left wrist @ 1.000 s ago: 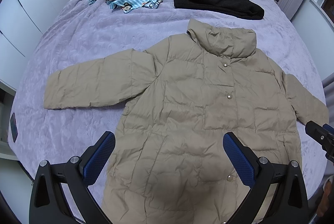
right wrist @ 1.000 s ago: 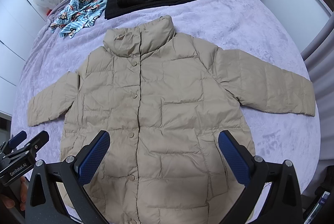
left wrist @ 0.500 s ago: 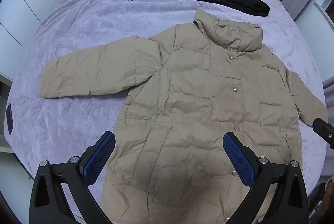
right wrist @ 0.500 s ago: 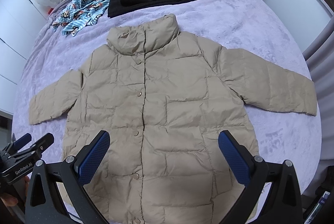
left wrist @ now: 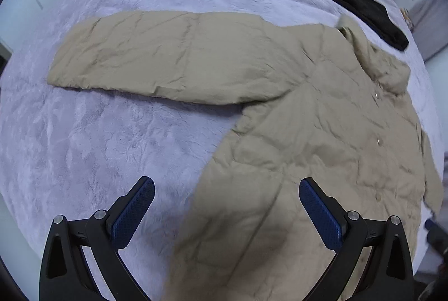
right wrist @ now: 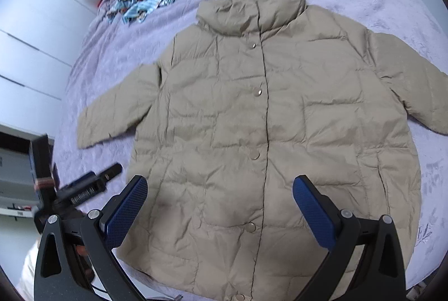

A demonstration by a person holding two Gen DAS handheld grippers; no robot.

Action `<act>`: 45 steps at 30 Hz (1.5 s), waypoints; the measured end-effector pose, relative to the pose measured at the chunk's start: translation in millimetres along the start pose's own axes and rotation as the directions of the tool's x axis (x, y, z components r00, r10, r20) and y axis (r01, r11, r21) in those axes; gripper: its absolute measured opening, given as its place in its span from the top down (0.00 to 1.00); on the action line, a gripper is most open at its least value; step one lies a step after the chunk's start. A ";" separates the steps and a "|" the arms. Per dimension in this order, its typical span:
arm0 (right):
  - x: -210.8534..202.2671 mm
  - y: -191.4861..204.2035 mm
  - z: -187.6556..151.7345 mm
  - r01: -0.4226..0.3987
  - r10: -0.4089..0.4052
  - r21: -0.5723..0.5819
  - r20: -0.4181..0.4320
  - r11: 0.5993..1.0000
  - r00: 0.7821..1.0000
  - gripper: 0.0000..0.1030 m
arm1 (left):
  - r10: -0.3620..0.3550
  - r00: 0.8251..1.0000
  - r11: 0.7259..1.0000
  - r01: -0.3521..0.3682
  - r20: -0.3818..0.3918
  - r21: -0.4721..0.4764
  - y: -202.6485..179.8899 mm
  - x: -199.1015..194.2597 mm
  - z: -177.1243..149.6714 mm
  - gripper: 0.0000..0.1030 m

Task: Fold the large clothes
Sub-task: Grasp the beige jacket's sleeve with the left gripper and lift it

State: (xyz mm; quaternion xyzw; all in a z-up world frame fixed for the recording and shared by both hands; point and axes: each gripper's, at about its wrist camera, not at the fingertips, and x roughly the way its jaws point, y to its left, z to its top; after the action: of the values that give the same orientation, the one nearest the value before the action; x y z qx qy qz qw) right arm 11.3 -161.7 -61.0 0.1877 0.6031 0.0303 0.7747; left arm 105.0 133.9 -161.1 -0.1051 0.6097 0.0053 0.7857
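Purple bedspread (left wrist: 112, 132) carries tan jacket (right wrist: 266, 118), right sleeve cut off at frame edge. Left gripper (left wrist: 226, 203) and right gripper (right wrist: 219, 203) spread wide, empty.

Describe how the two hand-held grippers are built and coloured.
Both look alike. The left hand-held gripper has black angular arms with triangular cut-outs and silver round bolts, ending in two fingers faced with blue dimpled pads. The right hand-held gripper shows the same black frame, bolts and blue pads. White lettering, too blurred to read, marks the left one's body.
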 end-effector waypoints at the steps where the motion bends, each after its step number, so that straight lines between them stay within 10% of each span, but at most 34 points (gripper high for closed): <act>1: 11.1 2.8 -3.4 0.021 -0.021 -0.021 -0.022 1.000 1.000 0.00 | -0.029 0.999 0.998 0.030 0.016 -0.050 17.2 8.6 8.0 0.00; 13: 92.2 10.0 -18.0 -0.007 0.007 -0.002 -0.131 1.000 0.991 0.00 | -0.198 0.956 0.850 0.278 0.218 -0.446 179.6 88.2 89.5 0.00; 16: 104.2 14.8 -8.9 -0.017 0.016 -0.008 -0.107 1.000 0.994 0.00 | -0.158 0.951 0.854 0.266 0.264 -0.446 186.2 88.7 116.5 0.00; 18: 109.4 19.5 1.6 -0.026 0.025 -0.014 -0.087 1.000 0.996 0.00 | -0.096 0.954 0.871 0.218 0.283 -0.441 184.2 88.6 134.4 0.12; 19: 112.3 22.6 7.1 -0.033 0.032 -0.019 -0.078 0.999 0.996 0.00 | -0.070 0.956 0.880 0.194 0.286 -0.434 181.2 88.9 142.2 0.45; 20: 115.1 26.0 12.7 -0.039 0.037 -0.026 -0.070 0.999 0.997 0.00 | -0.082 0.955 0.888 0.200 0.284 -0.415 179.7 90.3 147.8 0.79; 22: 120.7 33.4 24.5 -0.049 0.047 -0.043 -0.055 0.998 0.997 0.00 | -0.152 0.942 0.879 0.267 0.300 -0.396 179.7 89.6 155.7 0.94; 29: 138.5 69.8 71.4 -0.108 0.111 -0.076 0.047 0.991 0.993 0.09 | -0.074 0.901 0.979 0.148 0.427 -0.142 120.0 11.4 159.0 0.94; 31: 151.6 80.0 86.2 -0.149 0.151 -0.052 0.049 0.987 0.987 0.65 | -0.110 0.881 0.986 0.153 0.460 -0.058 99.0 -10.8 156.1 0.94; 33: 176.2 88.1 100.7 -0.236 0.236 0.013 0.008 0.972 0.972 0.80 | -0.147 0.866 0.987 0.160 0.478 0.014 77.0 -27.2 153.7 0.94; 45: 247.5 114.5 113.0 -0.347 0.346 0.016 -0.136 0.938 0.928 0.80 | -0.382 0.834 0.911 0.269 0.398 0.312 -67.3 -42.4 123.5 0.94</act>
State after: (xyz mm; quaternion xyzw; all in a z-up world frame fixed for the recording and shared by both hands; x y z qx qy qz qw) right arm 205.7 -16.6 -229.1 0.2853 0.6118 0.1818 0.7150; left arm 221.4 94.4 -80.8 -0.1072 0.3797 -0.1799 0.9011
